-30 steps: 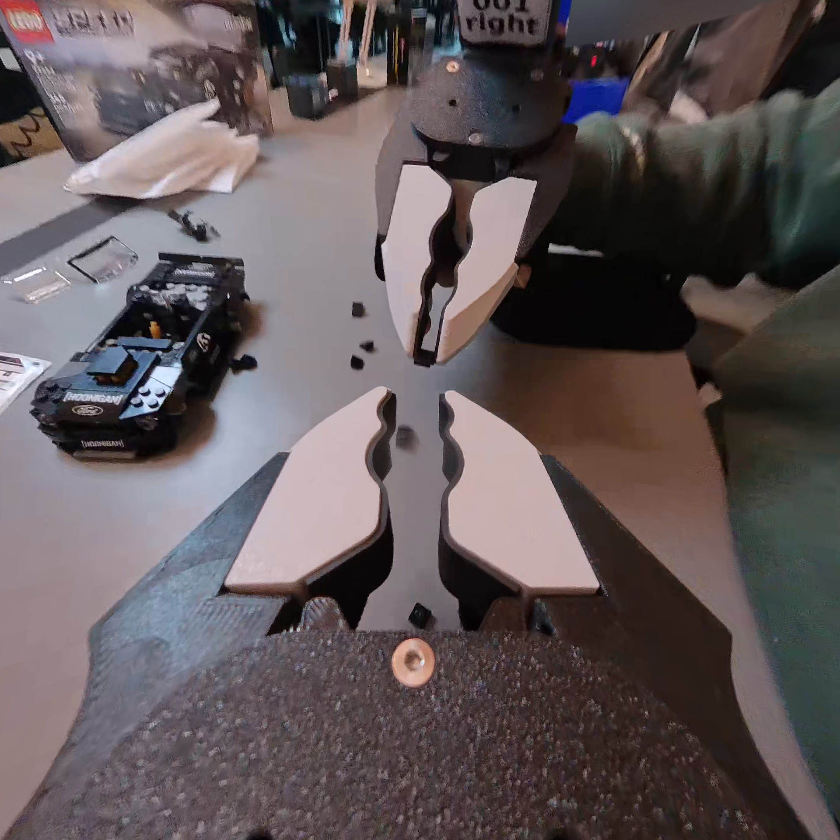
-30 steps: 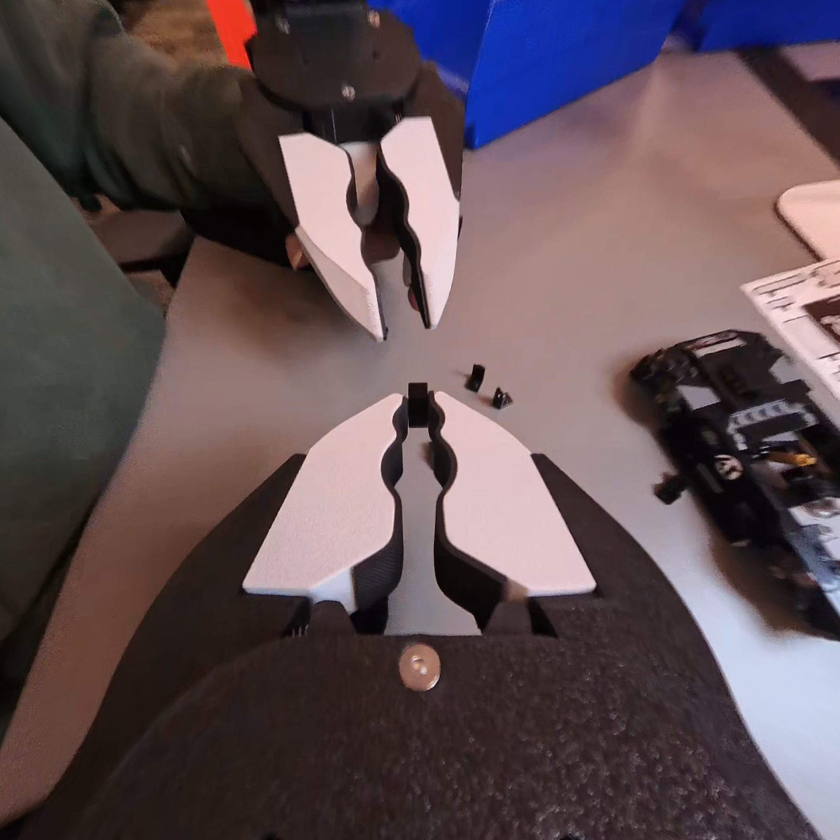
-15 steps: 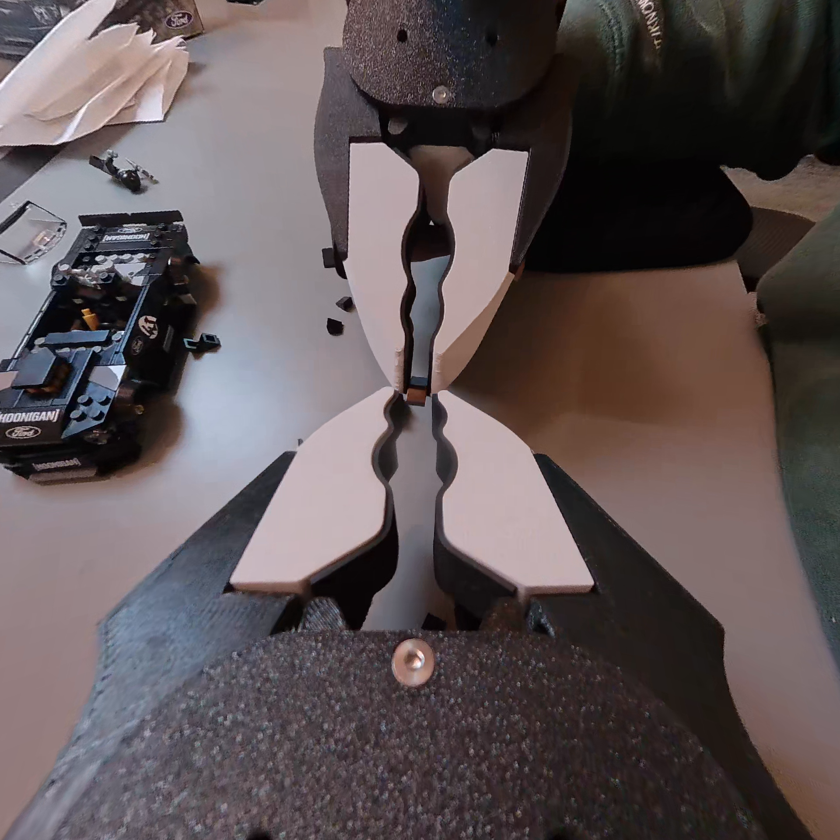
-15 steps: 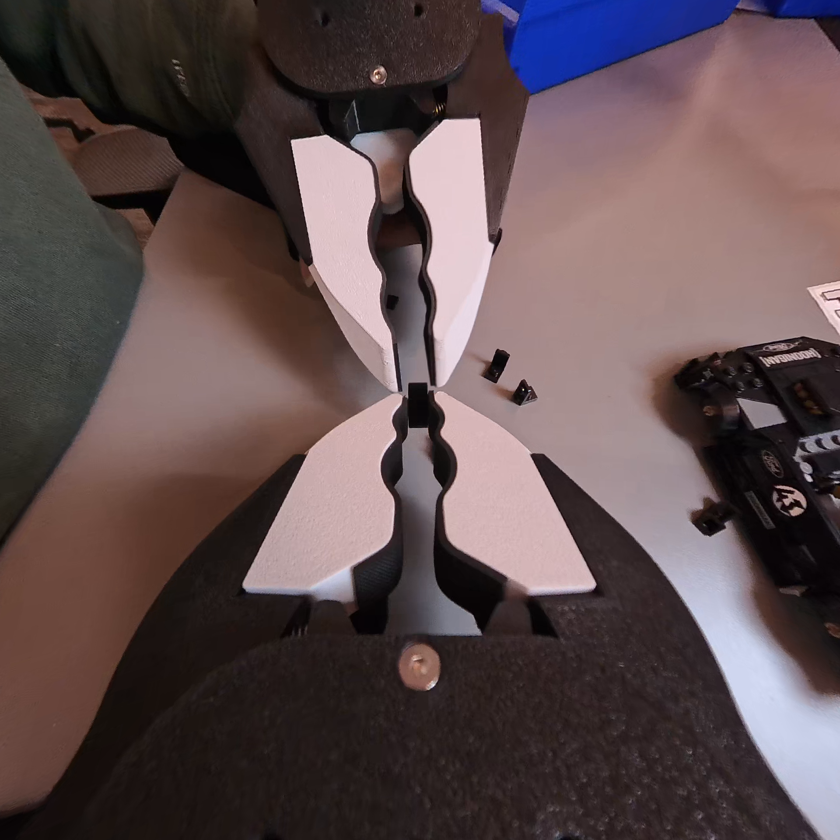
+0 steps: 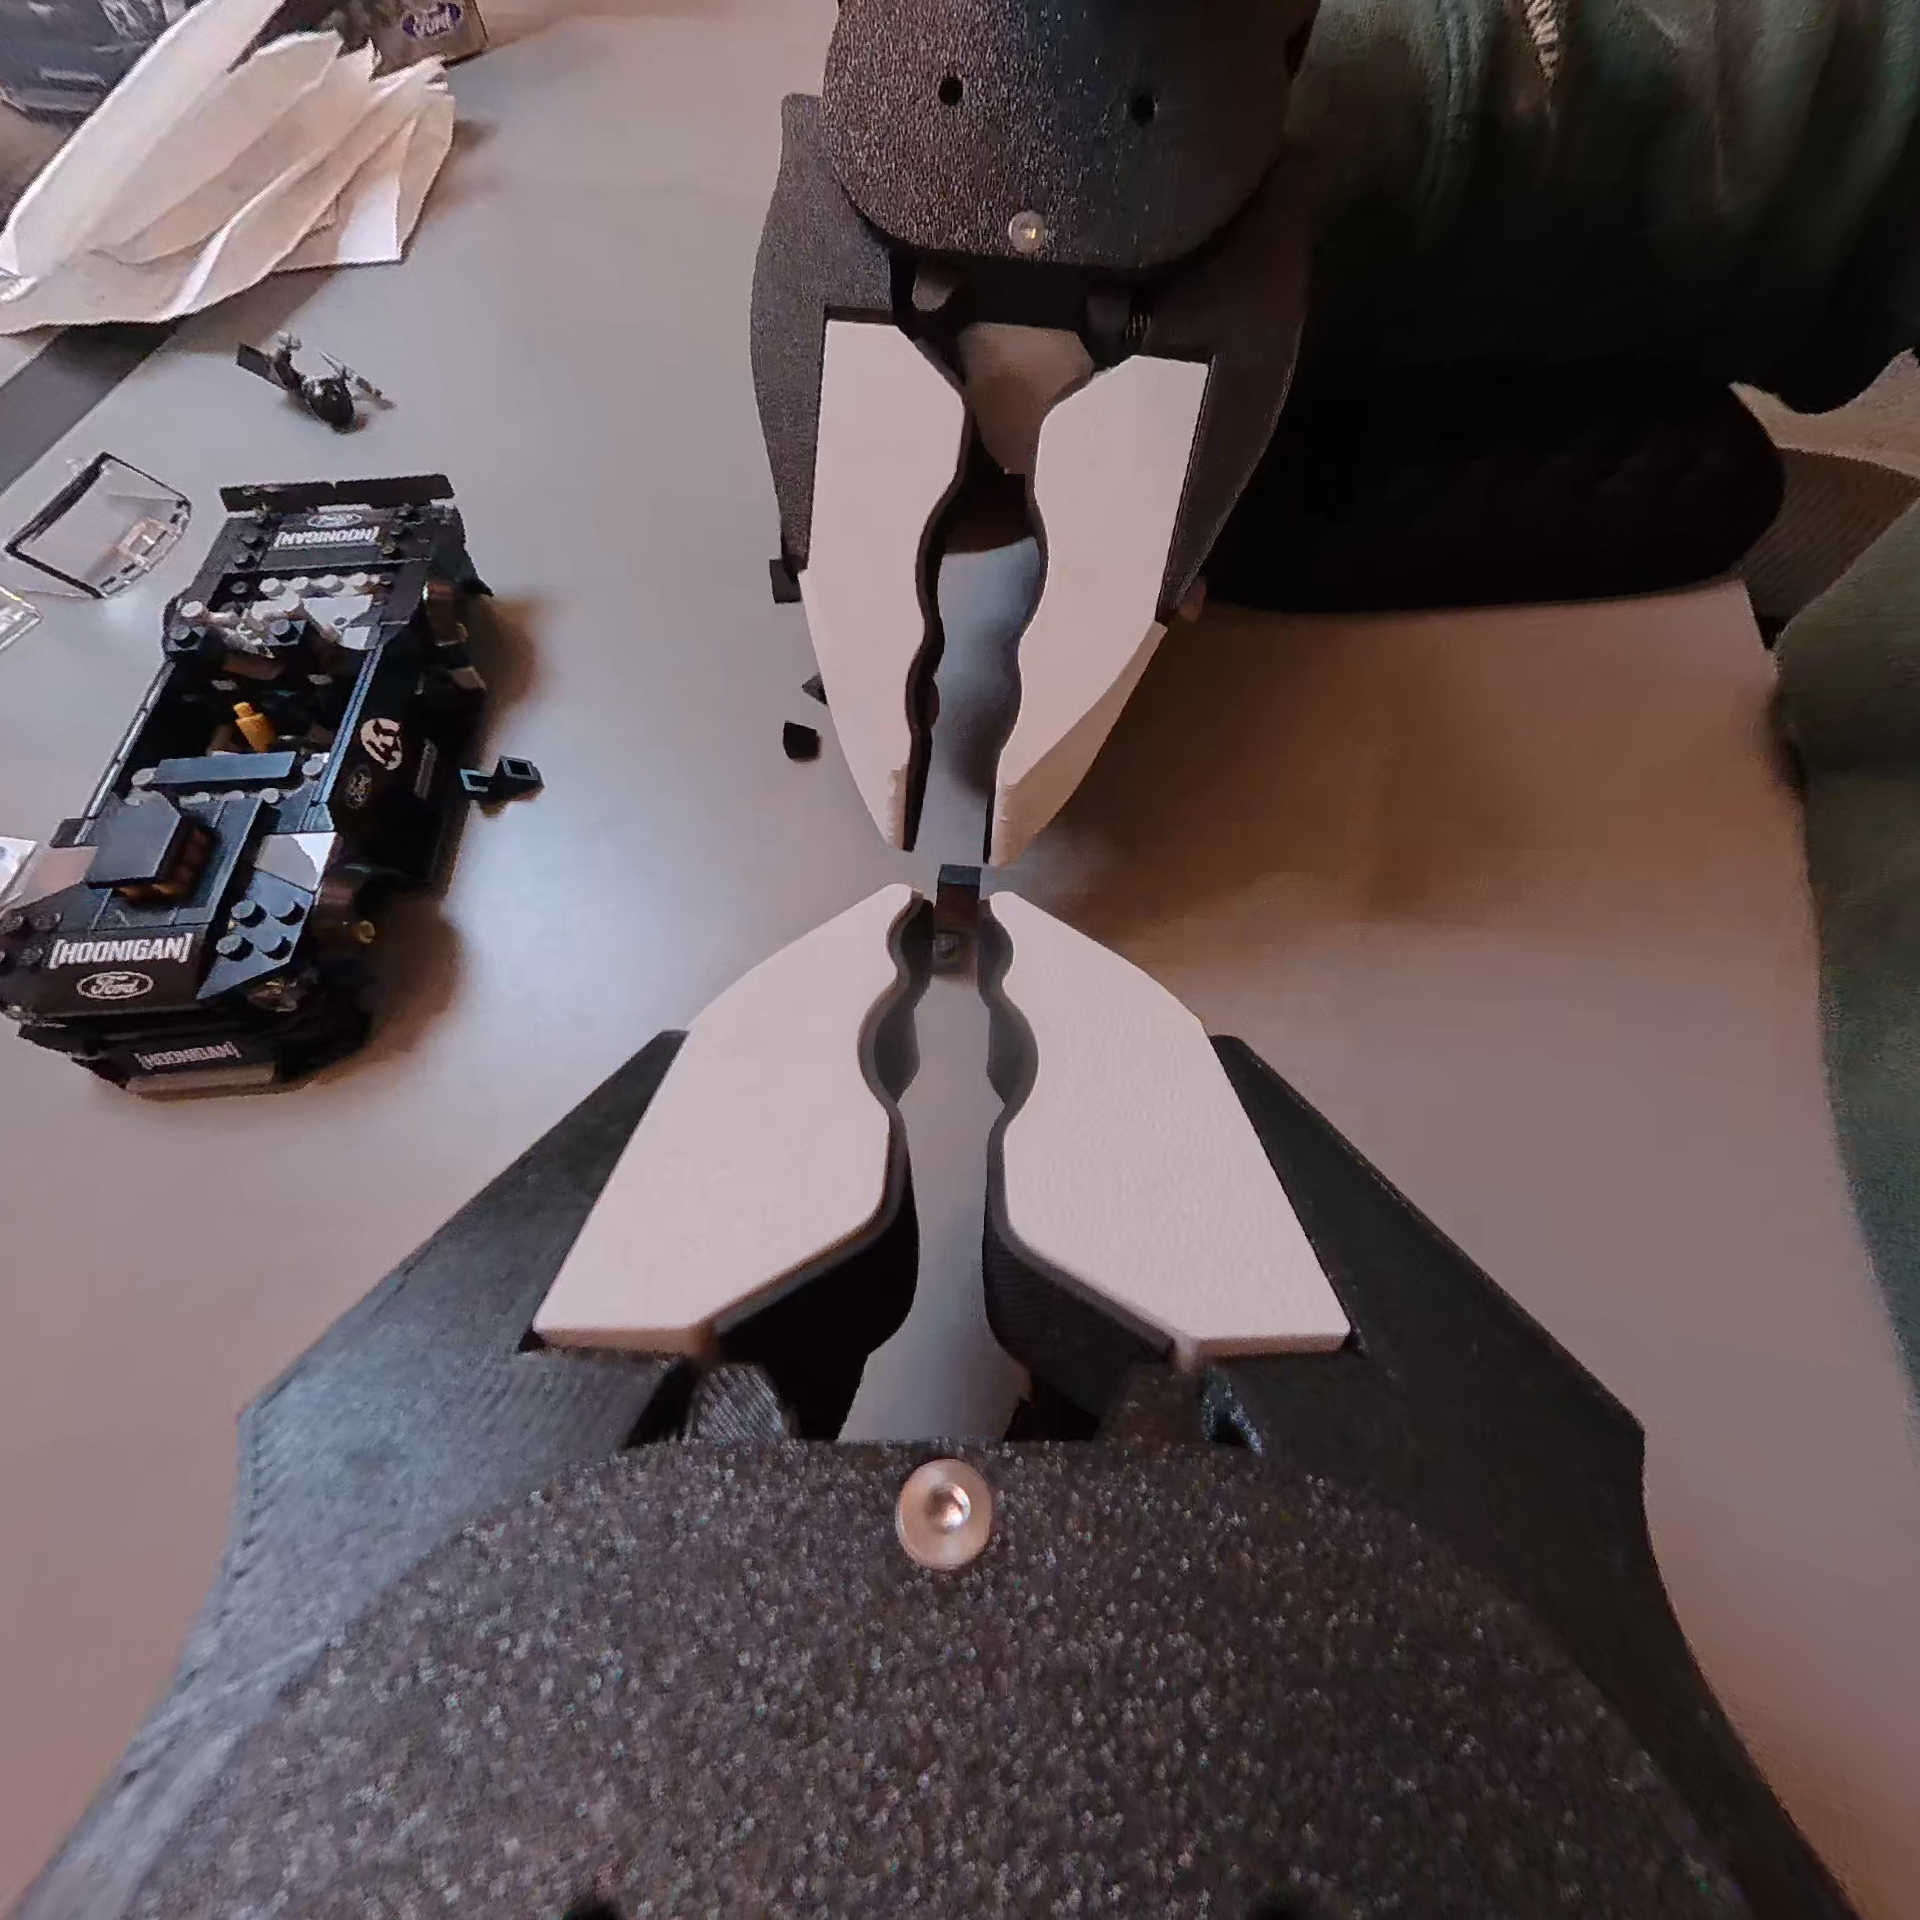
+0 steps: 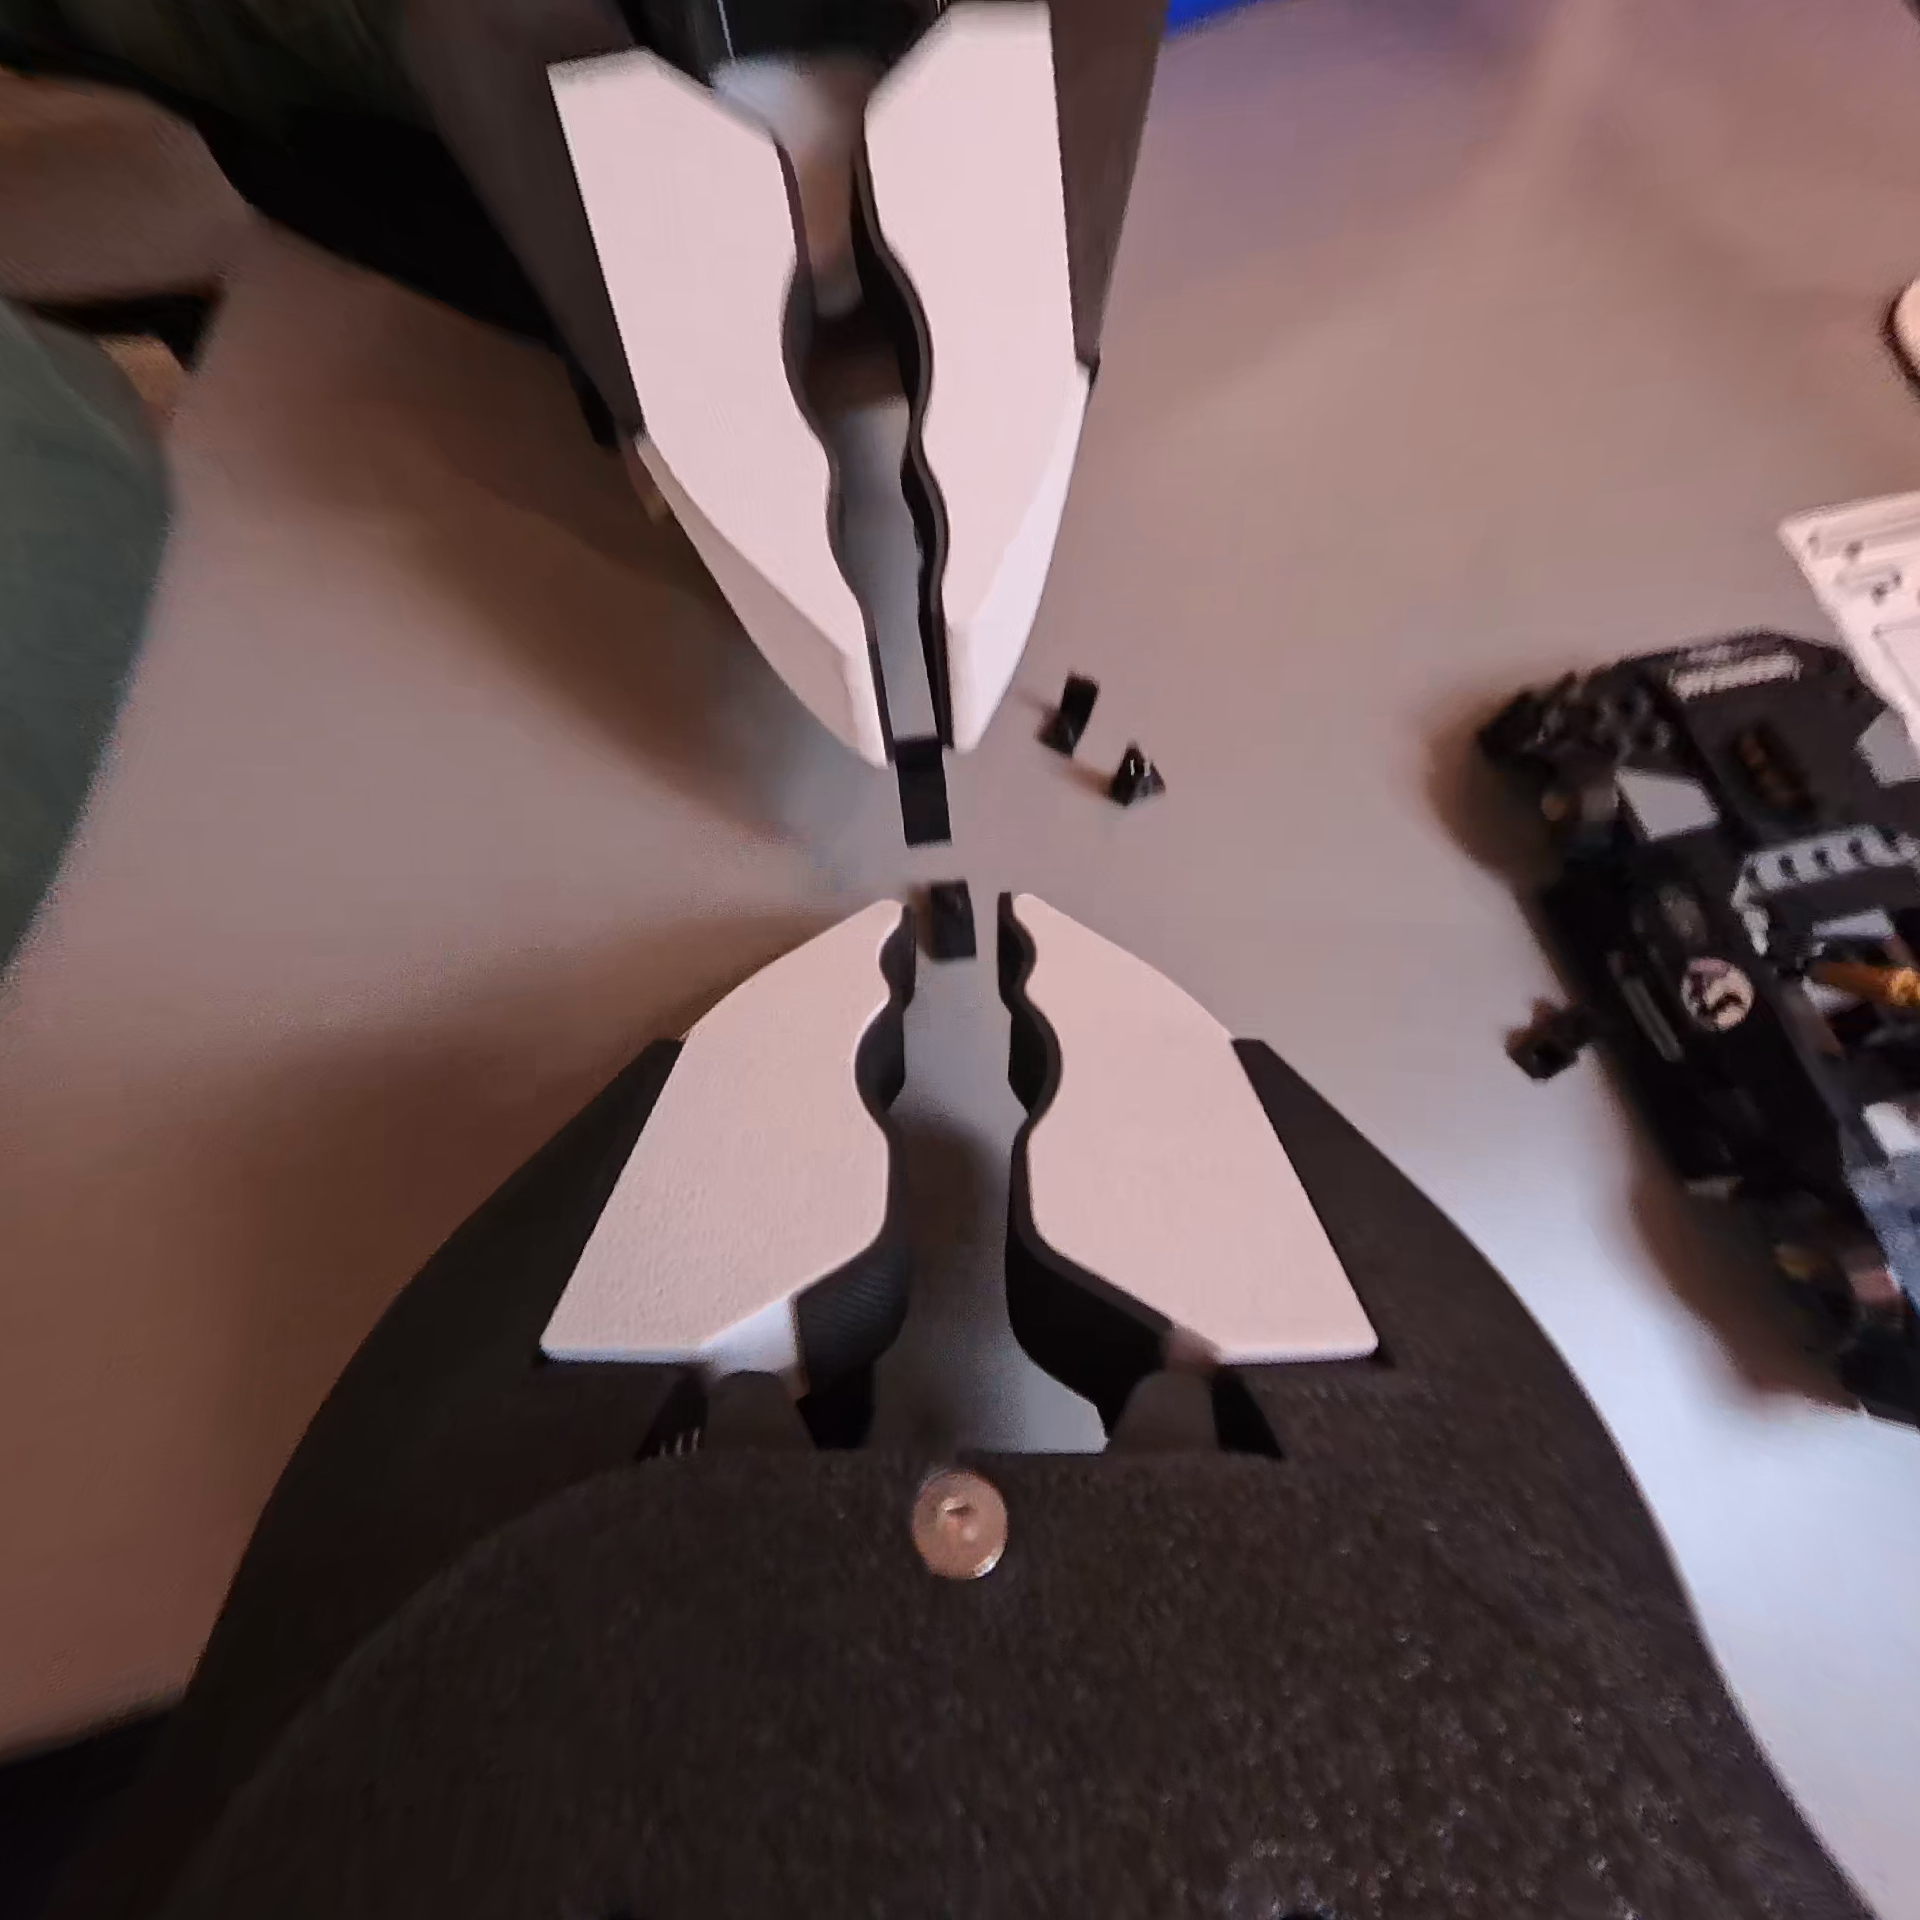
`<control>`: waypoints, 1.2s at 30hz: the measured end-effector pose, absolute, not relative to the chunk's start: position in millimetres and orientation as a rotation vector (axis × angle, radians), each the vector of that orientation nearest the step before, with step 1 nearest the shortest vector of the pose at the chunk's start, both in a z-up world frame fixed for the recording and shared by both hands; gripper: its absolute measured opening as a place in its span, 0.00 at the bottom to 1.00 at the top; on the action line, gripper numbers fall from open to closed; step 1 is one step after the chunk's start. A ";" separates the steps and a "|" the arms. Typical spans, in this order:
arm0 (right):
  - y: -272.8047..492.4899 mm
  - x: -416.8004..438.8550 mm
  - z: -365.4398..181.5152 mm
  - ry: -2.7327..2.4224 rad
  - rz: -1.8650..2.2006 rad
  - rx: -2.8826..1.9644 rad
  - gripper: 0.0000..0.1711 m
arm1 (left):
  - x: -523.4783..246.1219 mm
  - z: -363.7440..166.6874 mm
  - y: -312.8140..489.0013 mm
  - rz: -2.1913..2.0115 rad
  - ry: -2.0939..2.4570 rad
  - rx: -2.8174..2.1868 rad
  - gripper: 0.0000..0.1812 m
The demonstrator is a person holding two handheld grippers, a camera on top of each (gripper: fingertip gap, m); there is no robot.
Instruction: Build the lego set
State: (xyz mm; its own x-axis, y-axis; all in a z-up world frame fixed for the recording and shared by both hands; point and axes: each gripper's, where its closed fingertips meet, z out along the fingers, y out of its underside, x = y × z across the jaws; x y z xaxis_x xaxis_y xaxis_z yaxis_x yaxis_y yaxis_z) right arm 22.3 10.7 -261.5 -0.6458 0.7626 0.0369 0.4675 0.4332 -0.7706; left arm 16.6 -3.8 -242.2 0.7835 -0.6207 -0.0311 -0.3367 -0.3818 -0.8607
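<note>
A small black lego piece point(image 5: 957, 891) sits pinched between my left gripper's point(image 5: 951, 902) tips. In the right wrist view the piece point(image 6: 923, 798) sticks out of the left gripper point(image 6: 916, 750). My right gripper point(image 6: 956, 906) faces it tip to tip, slightly apart, with its jaws parted and nothing held. It also shows in the left wrist view point(image 5: 948, 847). Another small black piece point(image 6: 948, 920) shows in the gap between my right fingertips and seems to lie on the table. The half-built black lego car point(image 5: 239, 779) stands on the table to the side point(image 6: 1766, 935).
Loose black pieces lie near the grippers point(image 6: 1075, 712) point(image 6: 1135, 777) and beside the car point(image 5: 504, 774). A clear windscreen part point(image 5: 104, 540), a small black sub-assembly point(image 5: 322, 384) and a white paper bag point(image 5: 229, 187) lie beyond the car. An instruction sheet point(image 6: 1870, 582) lies nearby. A green sleeve point(image 5: 1558, 156) is behind the right gripper. The tips of both grippers are at nearly the same place. Left tips and right tips are each some 30 cm from the small black sub-assembly point(image 5: 322, 384).
The grippers came together tip to tip. The black piece passed from the right gripper to the left, the right jaws opened, and the tips have drawn slightly apart.
</note>
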 end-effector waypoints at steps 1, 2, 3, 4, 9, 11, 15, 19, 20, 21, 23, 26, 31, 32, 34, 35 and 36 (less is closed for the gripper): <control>13.0 24.3 -267.4 -2.333 1.029 -1.060 0.10 | 16.1 -244.7 -3.7 -0.364 0.726 -2.016 0.05; 13.3 25.3 -271.9 -2.351 1.001 -1.067 0.11 | 15.6 -247.7 -3.2 -0.355 0.735 -2.034 0.05; 12.7 25.5 -275.6 -2.369 0.968 -1.065 0.11 | 15.2 -251.0 -2.6 -0.347 0.745 -2.052 0.05; 11.8 24.5 -277.6 -2.380 0.932 -1.054 0.11 | 15.8 -254.1 -2.6 -0.348 0.756 -2.070 0.05; 8.4 19.4 -281.6 -2.433 0.830 -1.024 0.09 | 15.4 -263.4 -0.1 -0.342 0.759 -2.133 0.05; 7.4 18.6 -282.1 -2.442 0.817 -1.026 0.06 | 13.5 -265.5 0.7 -0.340 0.747 -2.159 0.05; 5.9 17.8 -282.3 -2.444 0.808 -1.033 0.05 | 12.9 -268.4 1.1 -0.354 0.744 -2.191 0.05; 5.8 18.0 -282.2 -2.438 0.809 -1.038 0.05 | 13.4 -267.8 1.6 -0.363 0.751 -2.197 0.05; 5.9 18.2 -282.3 -2.437 0.812 -1.041 0.05 | 13.4 -267.9 1.6 -0.363 0.753 -2.199 0.05; 5.9 18.2 -282.2 -2.436 0.815 -1.042 0.05 | 13.6 -268.0 1.5 -0.363 0.757 -2.200 0.05; 5.9 18.3 -282.2 -2.436 0.816 -1.042 0.05 | 13.5 -268.4 1.0 -0.359 0.768 -2.203 0.05; 6.0 18.3 -282.2 -2.432 0.815 -1.041 0.05 | 15.1 -268.4 -0.3 -0.377 0.771 -2.201 0.05; 6.1 18.4 -282.2 -2.429 0.812 -1.038 0.05 | 15.1 -268.6 -0.3 -0.376 0.770 -2.203 0.05; 6.1 18.3 -282.2 -2.429 0.813 -1.038 0.05 | 15.2 -268.6 -0.3 -0.375 0.771 -2.203 0.05; 6.1 18.4 -282.2 -2.430 0.813 -1.038 0.05 | 15.2 -268.6 -0.1 -0.372 0.772 -2.202 0.05; 6.0 18.4 -282.2 -2.430 0.814 -1.038 0.05 | 15.2 -268.6 -0.2 -0.371 0.773 -2.202 0.05; 6.1 18.5 -282.2 -2.430 0.817 -1.038 0.05 | 15.2 -268.5 -0.1 -0.369 0.774 -2.201 0.05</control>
